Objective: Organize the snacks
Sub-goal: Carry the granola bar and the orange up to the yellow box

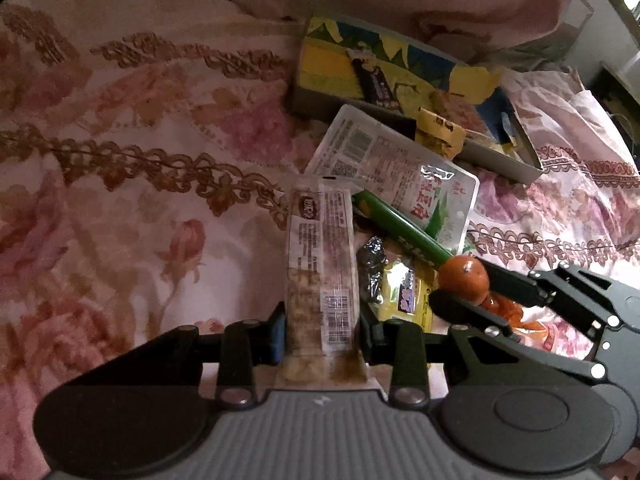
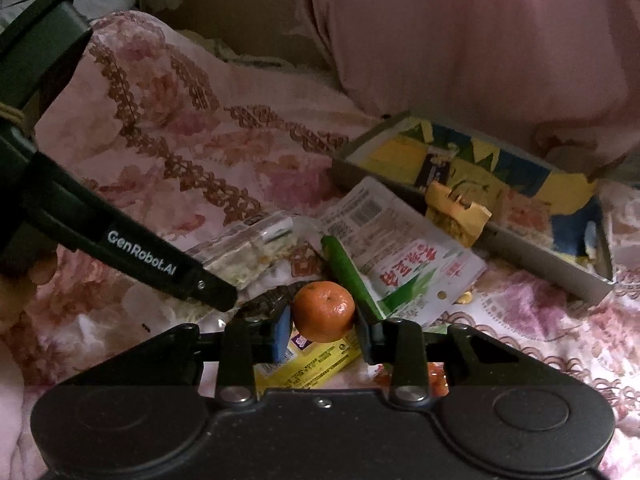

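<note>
From the left wrist cam, the left gripper [image 1: 322,330] has its jaws pinching a long clear-wrapped snack bar [image 1: 320,276] by the near end, so the packet's long axis runs straight ahead, away from the camera, up toward the box tray [image 1: 500,162] sitting further out on the floral bedspread [image 1: 120,160]. Just right of it there's the rest of the pile: a green stick pack [image 1: 400,226], a white flat pouch [image 1: 384,160], a small silver-wrapped thing [image 1: 372,270] and a yellow packet [image 1: 404,292]. You can also see the right gripper [image 1: 476,286] coming in from the right with a small orange [image 1: 464,278] between its tips. Over on the right wrist cam, the right gripper [image 2: 322,330] looks closed on that orange [image 2: 324,311], both pads touching its sides, and it sits over the yellow packet [image 2: 308,364]. The tray [image 2: 540,256] lies ahead and to the right from here, with a torn yellow wrapper [image 2: 456,212] leaning on its near rim. My guess is both items go forward into the tray, and the right one seems nearer to it. The left gripper's finger [image 2: 160,268] crosses in from the left, close by, so they could bump.
</note>
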Action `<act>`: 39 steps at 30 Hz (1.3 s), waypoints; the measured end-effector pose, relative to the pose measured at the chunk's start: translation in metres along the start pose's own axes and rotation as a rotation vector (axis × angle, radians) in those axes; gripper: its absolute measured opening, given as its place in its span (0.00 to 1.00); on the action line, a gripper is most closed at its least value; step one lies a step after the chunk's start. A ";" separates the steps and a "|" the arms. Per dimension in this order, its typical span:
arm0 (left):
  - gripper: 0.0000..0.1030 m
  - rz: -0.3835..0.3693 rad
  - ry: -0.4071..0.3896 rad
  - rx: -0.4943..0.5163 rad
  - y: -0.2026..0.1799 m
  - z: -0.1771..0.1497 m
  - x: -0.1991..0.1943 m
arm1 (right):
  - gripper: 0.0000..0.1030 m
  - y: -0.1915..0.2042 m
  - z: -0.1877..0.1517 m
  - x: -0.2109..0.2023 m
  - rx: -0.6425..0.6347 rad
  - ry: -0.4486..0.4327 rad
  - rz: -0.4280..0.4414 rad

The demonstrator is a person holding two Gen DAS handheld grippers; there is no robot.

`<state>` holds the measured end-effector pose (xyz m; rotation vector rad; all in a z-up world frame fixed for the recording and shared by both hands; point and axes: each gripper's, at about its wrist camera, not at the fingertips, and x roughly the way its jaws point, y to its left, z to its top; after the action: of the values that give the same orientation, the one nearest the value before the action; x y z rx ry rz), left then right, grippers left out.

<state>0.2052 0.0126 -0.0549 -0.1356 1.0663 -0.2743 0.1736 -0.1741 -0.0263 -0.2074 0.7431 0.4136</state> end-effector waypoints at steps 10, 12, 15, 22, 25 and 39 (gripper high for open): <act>0.37 0.086 -0.153 -0.019 -0.011 0.000 -0.045 | 0.35 -0.010 0.013 -0.031 0.037 -0.107 -0.057; 0.37 0.094 -0.175 -0.014 -0.014 0.001 -0.050 | 0.35 -0.014 0.018 -0.035 0.058 -0.124 -0.072; 0.37 0.078 -0.202 -0.021 -0.020 0.005 -0.057 | 0.35 -0.020 0.029 -0.040 0.096 -0.149 -0.092; 0.37 0.077 -0.345 0.004 -0.036 0.014 -0.079 | 0.35 -0.030 0.051 -0.050 0.152 -0.230 -0.117; 0.37 0.093 -0.378 0.010 -0.045 0.025 -0.083 | 0.35 -0.036 0.057 -0.052 0.172 -0.236 -0.134; 0.37 0.087 -0.455 0.031 -0.063 0.114 -0.055 | 0.35 -0.081 0.072 -0.005 0.142 -0.213 -0.126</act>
<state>0.2703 -0.0346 0.0610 -0.1161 0.6144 -0.1703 0.2498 -0.2247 0.0320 -0.0742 0.5438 0.2568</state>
